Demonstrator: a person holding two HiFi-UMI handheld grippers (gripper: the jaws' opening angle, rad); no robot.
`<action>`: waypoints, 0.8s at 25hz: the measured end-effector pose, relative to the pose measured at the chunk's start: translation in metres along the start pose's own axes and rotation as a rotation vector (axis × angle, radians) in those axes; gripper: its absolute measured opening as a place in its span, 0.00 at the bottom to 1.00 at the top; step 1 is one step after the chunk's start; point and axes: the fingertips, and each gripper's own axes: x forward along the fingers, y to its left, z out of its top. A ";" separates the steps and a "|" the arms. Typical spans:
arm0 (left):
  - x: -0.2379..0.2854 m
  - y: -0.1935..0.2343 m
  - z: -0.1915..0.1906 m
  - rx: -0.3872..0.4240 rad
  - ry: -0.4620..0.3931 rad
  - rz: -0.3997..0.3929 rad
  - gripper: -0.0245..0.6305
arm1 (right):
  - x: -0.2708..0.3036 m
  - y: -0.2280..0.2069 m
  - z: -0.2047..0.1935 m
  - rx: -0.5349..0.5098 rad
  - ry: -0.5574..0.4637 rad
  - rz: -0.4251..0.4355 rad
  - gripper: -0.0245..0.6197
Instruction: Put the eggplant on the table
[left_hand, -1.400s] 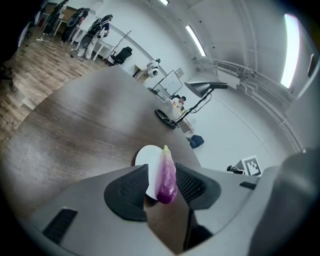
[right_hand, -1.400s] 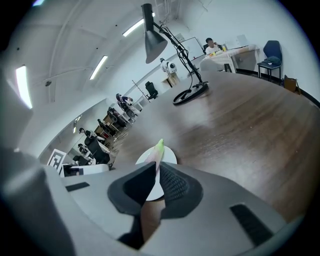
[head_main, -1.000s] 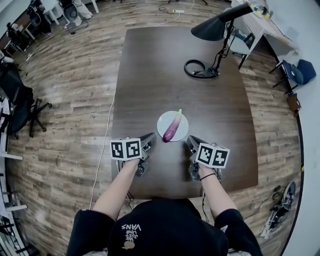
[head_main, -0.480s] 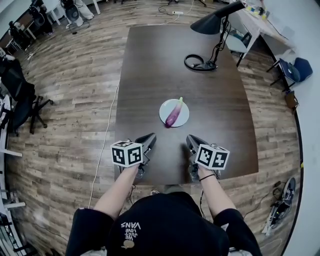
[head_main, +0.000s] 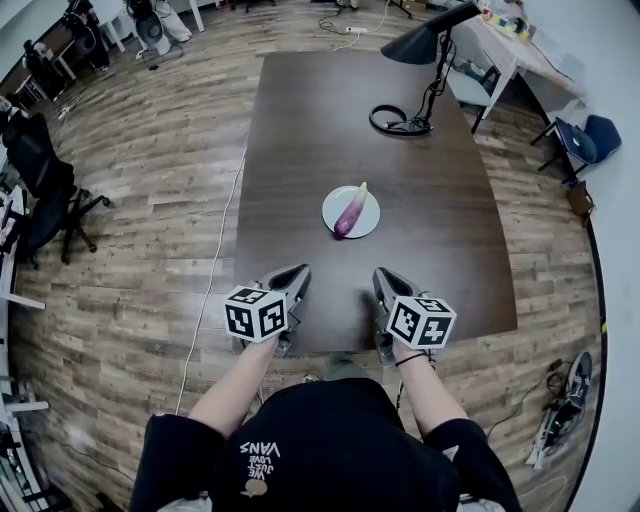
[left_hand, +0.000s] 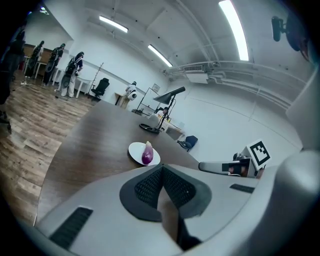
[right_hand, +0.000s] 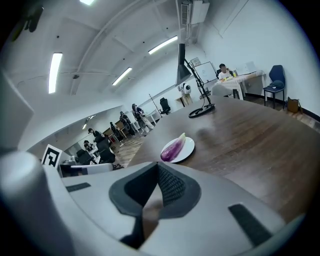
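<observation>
A purple eggplant (head_main: 350, 212) lies on a small white plate (head_main: 369, 223) in the middle of the dark brown table (head_main: 330, 120). My left gripper (head_main: 298, 272) and right gripper (head_main: 381, 277) hover side by side over the table's near edge, well short of the plate. Both are shut with nothing between their jaws. In the left gripper view the eggplant (left_hand: 147, 154) on its plate (left_hand: 135, 149) lies ahead of the left gripper (left_hand: 162, 170), and the right gripper (left_hand: 202, 165) shows at the right. In the right gripper view the eggplant (right_hand: 173, 149) lies beyond the right gripper (right_hand: 157, 167).
A black desk lamp (head_main: 420, 60) stands at the table's far end. Wooden floor surrounds the table, with a black office chair (head_main: 40, 180) at left and a white desk (head_main: 520, 40) and blue chair (head_main: 592, 140) at right. People stand far off in the room.
Both grippers have drawn back from beside the plate toward the table's near edge. The eggplant and plate have not moved.
</observation>
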 end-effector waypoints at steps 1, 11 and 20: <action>-0.002 -0.002 -0.001 0.012 -0.001 0.000 0.05 | -0.002 0.002 -0.001 -0.004 -0.005 0.001 0.07; -0.011 -0.019 -0.014 0.072 -0.014 -0.004 0.05 | -0.024 0.007 -0.013 -0.041 -0.034 -0.013 0.07; -0.017 -0.026 -0.020 0.077 -0.016 -0.011 0.05 | -0.032 0.008 -0.023 -0.055 -0.022 -0.020 0.07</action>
